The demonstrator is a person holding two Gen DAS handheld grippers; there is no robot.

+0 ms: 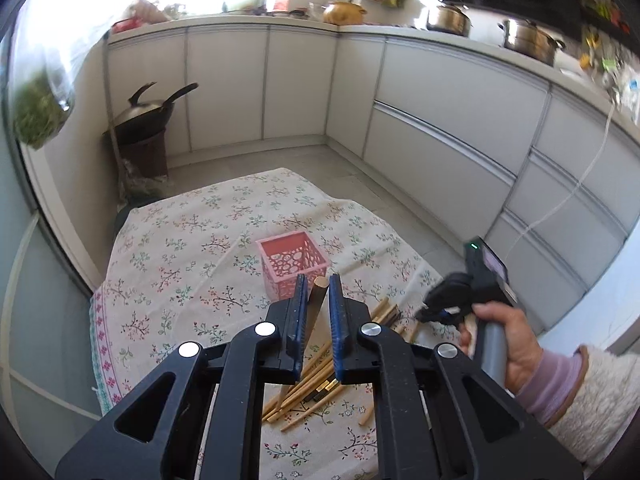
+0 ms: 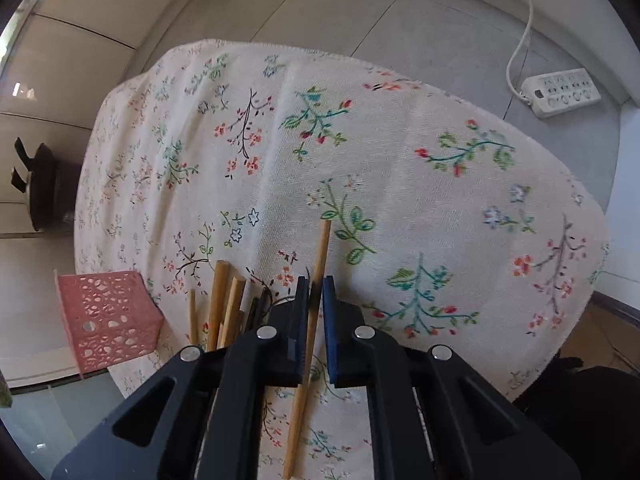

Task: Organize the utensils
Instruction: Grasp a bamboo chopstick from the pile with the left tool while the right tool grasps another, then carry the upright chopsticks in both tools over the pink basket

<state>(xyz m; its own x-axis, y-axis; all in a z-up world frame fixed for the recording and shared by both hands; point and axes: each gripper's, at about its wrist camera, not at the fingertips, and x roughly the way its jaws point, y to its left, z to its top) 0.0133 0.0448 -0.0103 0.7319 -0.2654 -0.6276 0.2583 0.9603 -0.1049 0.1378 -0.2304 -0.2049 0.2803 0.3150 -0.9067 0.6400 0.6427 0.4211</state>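
A pink perforated basket [image 1: 294, 264] stands on the floral tablecloth [image 1: 180, 248]; it also shows in the right wrist view [image 2: 108, 320]. My left gripper [image 1: 318, 286] holds a brown-handled utensil [image 1: 316, 300] between its blue pads, just in front of the basket. A pile of wooden chopsticks [image 1: 312, 384] lies on the cloth below it. My right gripper [image 2: 316, 288] is shut on a single wooden chopstick [image 2: 318, 256], lifted over the cloth. More chopsticks [image 2: 224, 304] lie to its left. The right gripper also shows in the left wrist view [image 1: 424, 314].
A floral cloth [image 2: 360, 152] covers the small table. White kitchen cabinets [image 1: 440, 120] run behind. A wok on a stand [image 1: 148, 116] sits at the back left. A power strip [image 2: 560, 92] lies on the floor beyond the table's far edge.
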